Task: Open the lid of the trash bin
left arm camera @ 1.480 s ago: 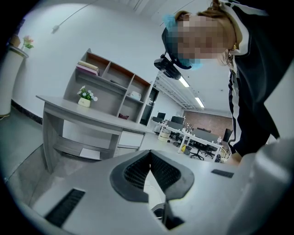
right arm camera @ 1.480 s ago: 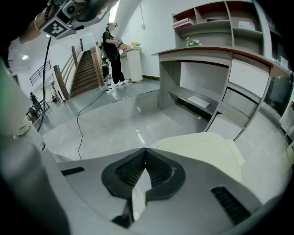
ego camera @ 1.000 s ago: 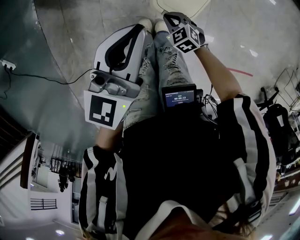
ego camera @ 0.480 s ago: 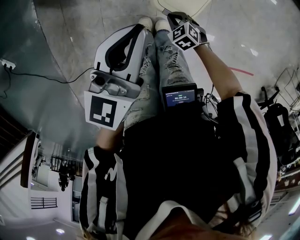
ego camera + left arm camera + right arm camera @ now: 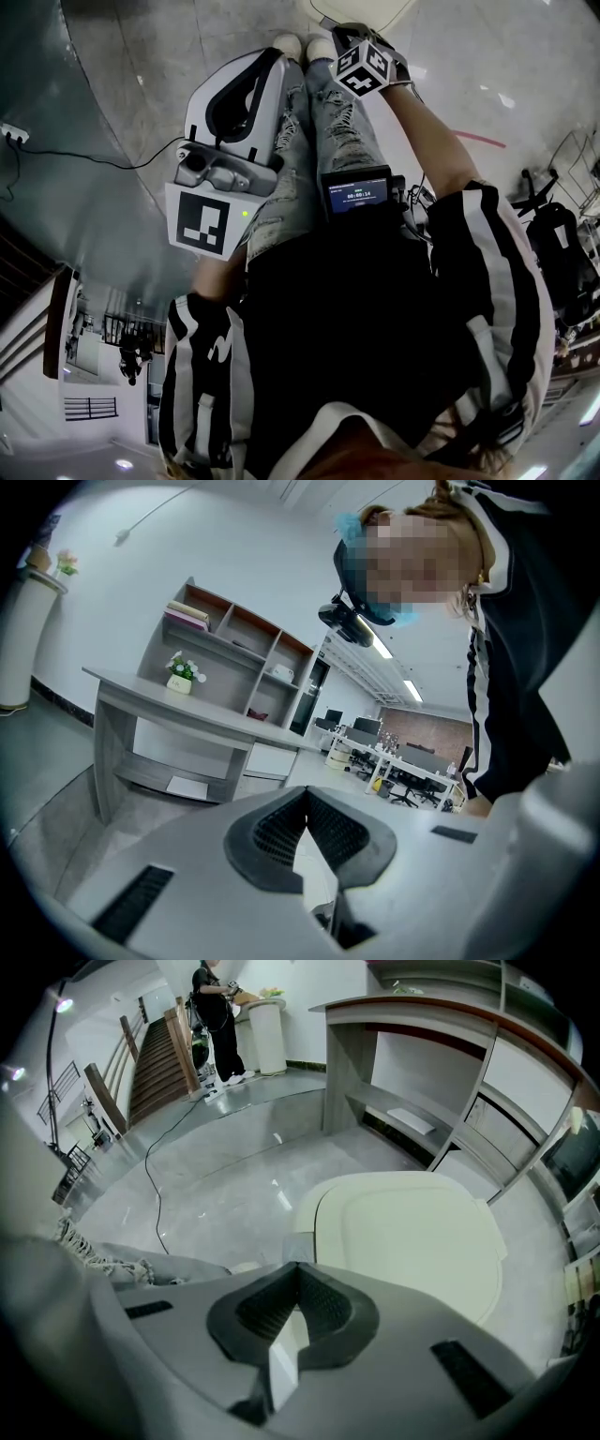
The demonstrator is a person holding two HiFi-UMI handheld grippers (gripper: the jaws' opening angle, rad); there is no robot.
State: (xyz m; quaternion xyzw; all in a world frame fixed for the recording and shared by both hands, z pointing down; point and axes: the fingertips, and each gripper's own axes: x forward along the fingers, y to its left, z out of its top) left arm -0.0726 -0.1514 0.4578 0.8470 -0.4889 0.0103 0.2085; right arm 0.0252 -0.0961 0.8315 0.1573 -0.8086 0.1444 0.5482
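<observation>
The trash bin (image 5: 412, 1241) is cream-coloured with a flat lid lying down on it. It fills the middle right of the right gripper view, on the grey floor just beyond my right gripper (image 5: 298, 1266). That gripper's jaws meet at the tips with nothing between them, and it is apart from the lid. In the head view only a curved cream edge of the bin (image 5: 367, 11) shows at the top, past the right gripper (image 5: 345, 37). My left gripper (image 5: 279, 58) hangs by the person's left leg, away from the bin. The left gripper (image 5: 306, 791) is shut and empty and points up into the room.
A grey desk with shelves (image 5: 422, 1026) stands behind the bin. A black cable (image 5: 155, 1176) runs over the floor toward a staircase (image 5: 155, 1063), near a distant person (image 5: 211, 1016). A screen device (image 5: 356, 192) hangs at the person's waist, above the shoes (image 5: 302, 45).
The right gripper's marker cube has shifted slightly up and left and turned a little. The left gripper has hardly moved.
</observation>
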